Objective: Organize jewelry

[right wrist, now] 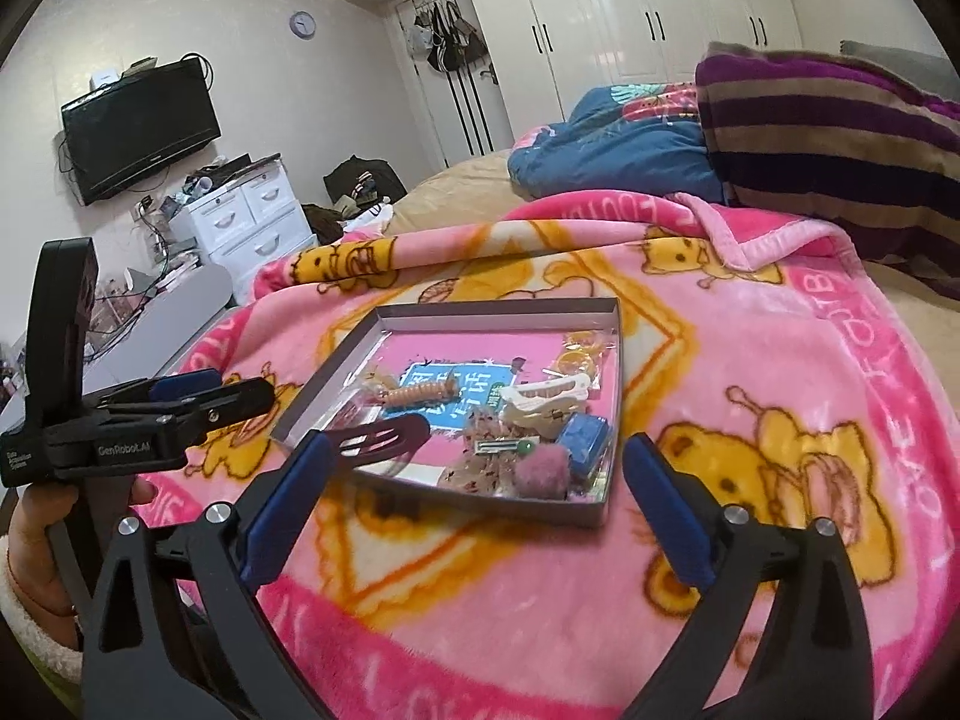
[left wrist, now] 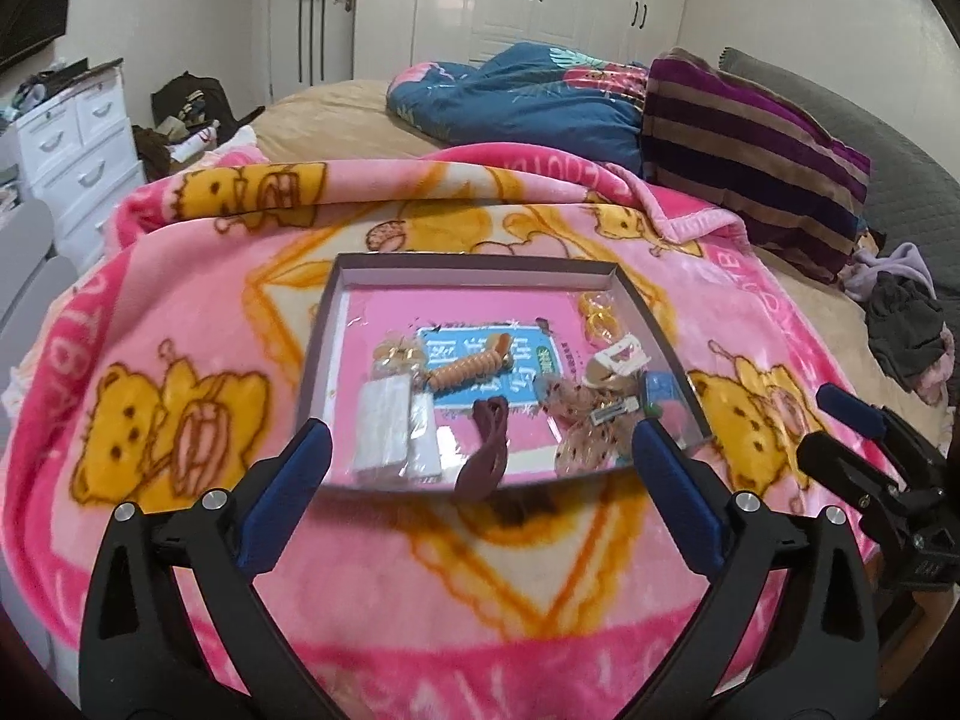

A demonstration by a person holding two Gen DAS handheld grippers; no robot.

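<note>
Behind both spread tongs (left wrist: 480,444) (right wrist: 480,456) — tray's (left wrist: 480,264) near rim blurred, clip (left wrist: 483,450) indistinct.

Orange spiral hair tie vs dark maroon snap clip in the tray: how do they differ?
Colour: the orange spiral hair tie is bright; the dark maroon snap clip is dull and deep.
Shape: the hair tie is a ribbed coil; the snap clip is flat, smooth and slotted.
Place: the hair tie lies mid-tray on the blue card; the snap clip sits at the near edge of the shallow cardboard tray.
Shared: both are elongated and ungripped.
</note>
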